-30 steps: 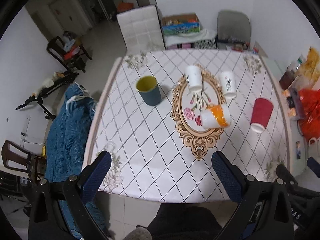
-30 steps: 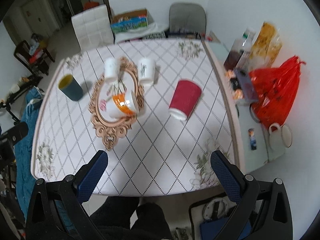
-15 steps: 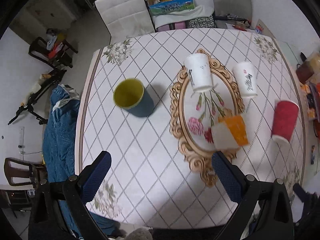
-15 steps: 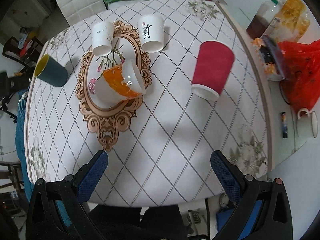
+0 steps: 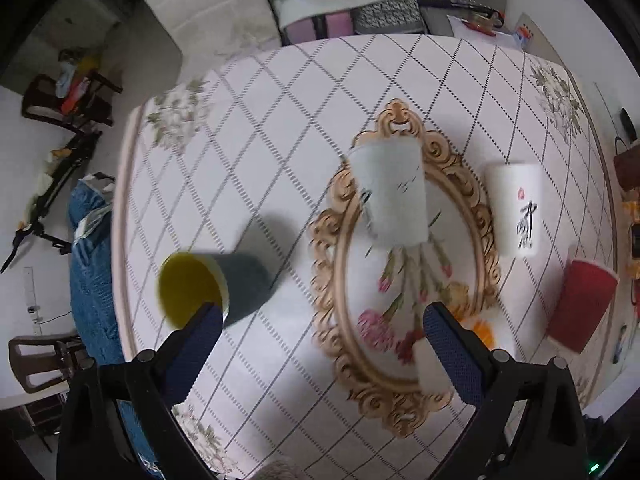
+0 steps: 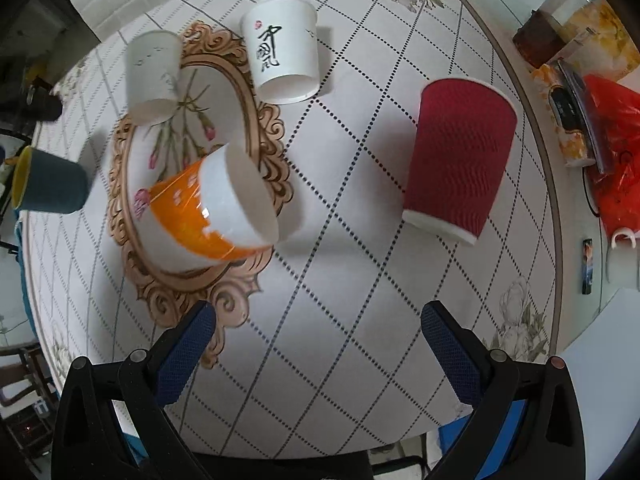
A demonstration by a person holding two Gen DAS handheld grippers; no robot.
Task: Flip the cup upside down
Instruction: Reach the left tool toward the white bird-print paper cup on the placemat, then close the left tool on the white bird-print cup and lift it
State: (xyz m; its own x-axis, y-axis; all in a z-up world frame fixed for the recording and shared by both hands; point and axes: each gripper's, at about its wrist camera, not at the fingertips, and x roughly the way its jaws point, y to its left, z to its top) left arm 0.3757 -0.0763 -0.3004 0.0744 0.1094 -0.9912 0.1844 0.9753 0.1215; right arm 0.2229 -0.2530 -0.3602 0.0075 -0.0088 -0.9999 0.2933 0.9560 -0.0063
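Observation:
A dark teal cup with a yellow inside (image 5: 212, 288) stands upright, mouth up, at the table's left; it also shows in the right wrist view (image 6: 48, 184). My left gripper (image 5: 320, 340) is open and empty above the table, its left finger just in front of this cup. A red ribbed paper cup (image 6: 460, 156) stands upside down at the right, also in the left wrist view (image 5: 580, 304). My right gripper (image 6: 316, 340) is open and empty over the table's near part. An orange and white cup (image 6: 212, 208) sits on the floral placemat (image 6: 132, 160).
Two white paper cups (image 6: 154, 76) (image 6: 284, 52) stand upside down near the placemat's far end. Bottles, snack bags and a red plastic bag (image 6: 616, 136) lie on a side surface to the right. A white chair (image 5: 200, 4) and boxes stand beyond the table.
Both grippers have moved forward and lower over the table, so the cups look larger. The left gripper has come close to the teal cup. No cup has moved.

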